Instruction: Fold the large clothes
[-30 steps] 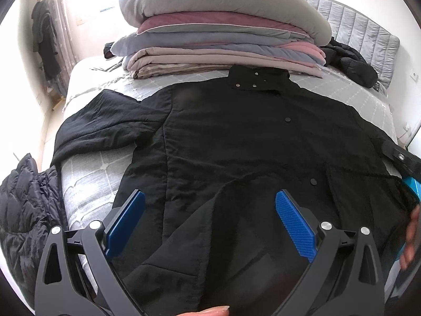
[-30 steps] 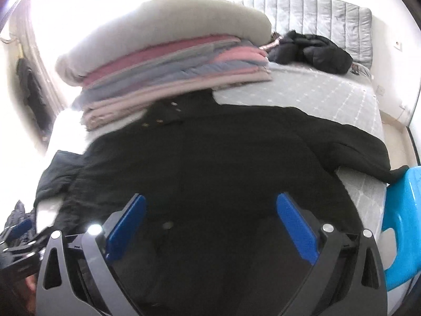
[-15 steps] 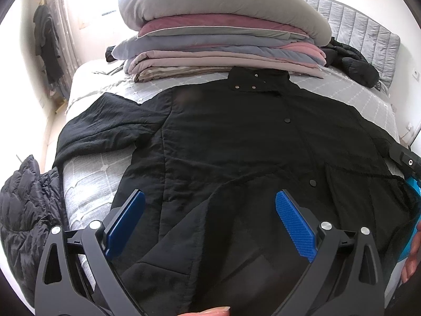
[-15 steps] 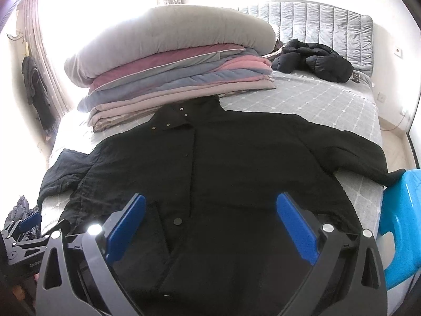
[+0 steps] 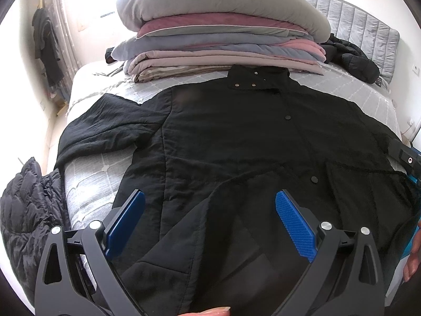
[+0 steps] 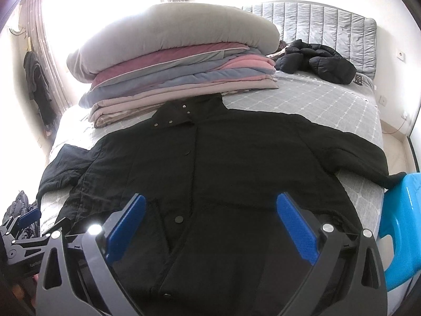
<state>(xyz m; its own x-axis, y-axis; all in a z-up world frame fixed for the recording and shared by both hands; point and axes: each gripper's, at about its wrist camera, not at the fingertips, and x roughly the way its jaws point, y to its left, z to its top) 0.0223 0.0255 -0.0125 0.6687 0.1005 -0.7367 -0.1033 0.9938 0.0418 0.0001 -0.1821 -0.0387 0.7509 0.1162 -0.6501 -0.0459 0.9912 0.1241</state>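
Note:
A large black coat (image 5: 236, 142) (image 6: 236, 158) lies front-up and spread flat on the grey bed, collar toward the stacked bedding, both sleeves out to the sides. Its left sleeve (image 5: 105, 126) reaches toward the bed's left edge, and its right sleeve (image 6: 355, 155) ends near the blue chair. My left gripper (image 5: 209, 216) hovers open over the coat's lower hem, where a front flap is turned up. My right gripper (image 6: 210, 218) is also open above the lower front, nothing between its blue pads (image 6: 297, 223).
A tall stack of folded quilts (image 6: 179, 63) sits behind the collar. A black puffer jacket (image 6: 318, 63) lies by the grey headboard. Another dark puffer (image 5: 23, 210) hangs off the bed's left side. A blue plastic chair (image 6: 402, 223) stands at the right edge.
Both grippers have pulled back and risen a little, so more of the coat and the bed shows. The coat has settled flat. Both stay open.

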